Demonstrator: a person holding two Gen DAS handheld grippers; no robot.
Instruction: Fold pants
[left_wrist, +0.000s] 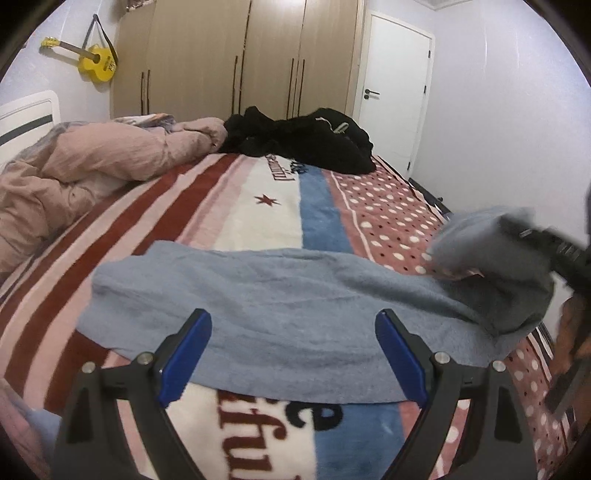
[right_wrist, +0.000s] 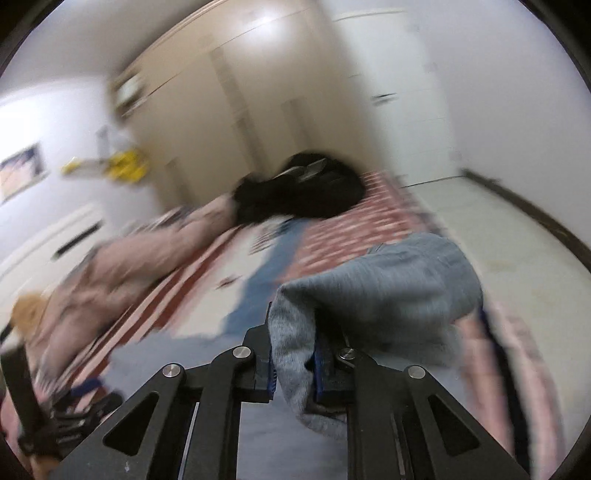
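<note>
Right gripper (right_wrist: 293, 354): clamps pants (left_wrist: 288, 314) end, raised | Left gripper (left_wrist: 293, 354): jaws wide apart over pants on bed (left_wrist: 388, 206)

We have two fisheye views, each from a camera mounted on a hand-held tool and looking forward along its fingers. The left wrist view sits low and close over the near end of the bed (left_wrist: 236, 206), tilted downward, facing along it toward the wardrobe (left_wrist: 236, 55) and a white door (left_wrist: 395, 92). The left tool (left_wrist: 293, 354) fills its bottom edge. The right wrist view is rolled sideways and heavily blurred, also facing along the bed toward the wardrobe, with the right tool (right_wrist: 293, 360) very near the lens. Both views share the striped blanket, the grey-blue pants (left_wrist: 280, 302), the black clothes pile (left_wrist: 303, 142) and a yellow guitar (left_wrist: 92, 61).
</note>
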